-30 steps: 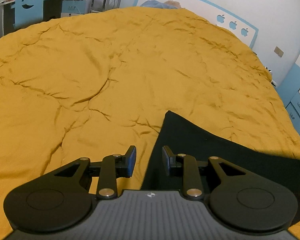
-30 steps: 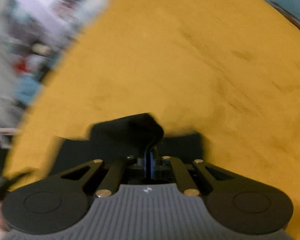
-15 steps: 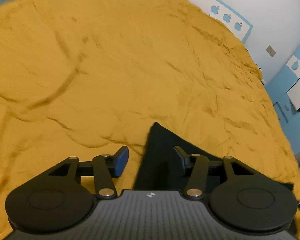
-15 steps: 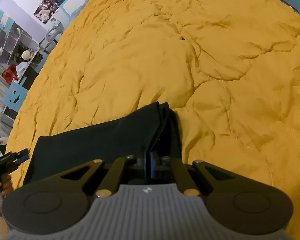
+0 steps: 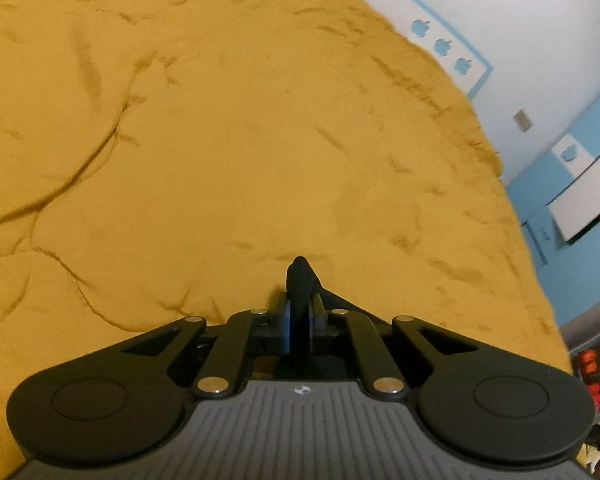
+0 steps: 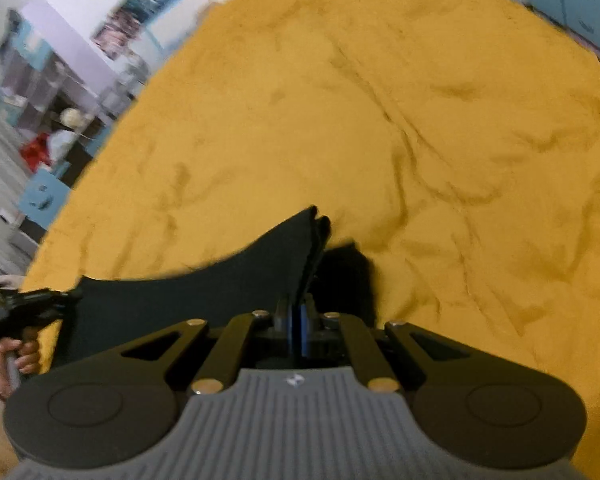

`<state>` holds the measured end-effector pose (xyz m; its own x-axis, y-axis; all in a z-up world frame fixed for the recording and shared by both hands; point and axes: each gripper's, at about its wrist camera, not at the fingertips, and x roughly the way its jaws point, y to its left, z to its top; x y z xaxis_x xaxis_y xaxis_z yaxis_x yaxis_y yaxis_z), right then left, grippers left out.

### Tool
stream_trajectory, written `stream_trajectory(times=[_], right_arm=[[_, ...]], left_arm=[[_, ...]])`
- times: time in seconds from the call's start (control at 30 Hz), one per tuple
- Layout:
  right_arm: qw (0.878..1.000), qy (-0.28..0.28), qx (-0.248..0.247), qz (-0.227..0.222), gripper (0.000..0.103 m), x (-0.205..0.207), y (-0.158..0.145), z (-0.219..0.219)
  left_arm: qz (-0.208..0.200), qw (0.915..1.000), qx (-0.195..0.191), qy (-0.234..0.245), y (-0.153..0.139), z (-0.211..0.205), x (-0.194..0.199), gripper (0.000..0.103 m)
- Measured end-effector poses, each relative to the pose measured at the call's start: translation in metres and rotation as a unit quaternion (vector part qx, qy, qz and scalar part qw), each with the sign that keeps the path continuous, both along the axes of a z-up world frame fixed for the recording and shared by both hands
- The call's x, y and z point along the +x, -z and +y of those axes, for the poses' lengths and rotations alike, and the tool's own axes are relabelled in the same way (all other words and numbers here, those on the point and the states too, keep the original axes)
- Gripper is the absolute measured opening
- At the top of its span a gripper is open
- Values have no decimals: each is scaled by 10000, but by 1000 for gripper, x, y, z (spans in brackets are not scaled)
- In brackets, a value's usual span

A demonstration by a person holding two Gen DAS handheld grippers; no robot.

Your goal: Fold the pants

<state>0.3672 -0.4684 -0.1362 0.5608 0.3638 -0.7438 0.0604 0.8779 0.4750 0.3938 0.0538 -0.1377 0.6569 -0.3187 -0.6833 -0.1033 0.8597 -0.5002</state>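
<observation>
The black pants (image 6: 220,284) are held stretched between both grippers above a mustard-yellow bedspread (image 6: 380,120). My left gripper (image 5: 299,320) is shut on one corner of the pants (image 5: 300,280), which pokes up between its fingers. My right gripper (image 6: 296,320) is shut on the other end, where several folded layers stand on edge. In the right wrist view the left gripper (image 6: 32,308) shows at the far left, held by a hand, pinching the cloth's far corner.
The bedspread (image 5: 220,140) fills both views. A white and blue headboard (image 5: 440,40) lies beyond it. Blue drawers (image 5: 548,184) stand at the right. Shelves and a blue chair (image 6: 44,196) stand off the bed's left side.
My left gripper was open over the pants corner and has shut on it. Both grippers have lifted the pants off the bedspread.
</observation>
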Motion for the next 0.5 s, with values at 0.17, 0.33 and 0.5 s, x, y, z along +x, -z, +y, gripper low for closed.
stream_trajectory(times=[0.17,0.33,0.5], right_arm=[[9995,209,238,89,0,-3,17,-6],[9976,483,-468,152,0,-13,2,-7],[9975,378,-534,-255,3,-42,-23,0]], left_arm=[[208,9998,74,-26,15,-1,5,11],[243,9976,641,-83,-13,2,-4,21],[-134,9946,1012,189,-52,-8,-46,21]])
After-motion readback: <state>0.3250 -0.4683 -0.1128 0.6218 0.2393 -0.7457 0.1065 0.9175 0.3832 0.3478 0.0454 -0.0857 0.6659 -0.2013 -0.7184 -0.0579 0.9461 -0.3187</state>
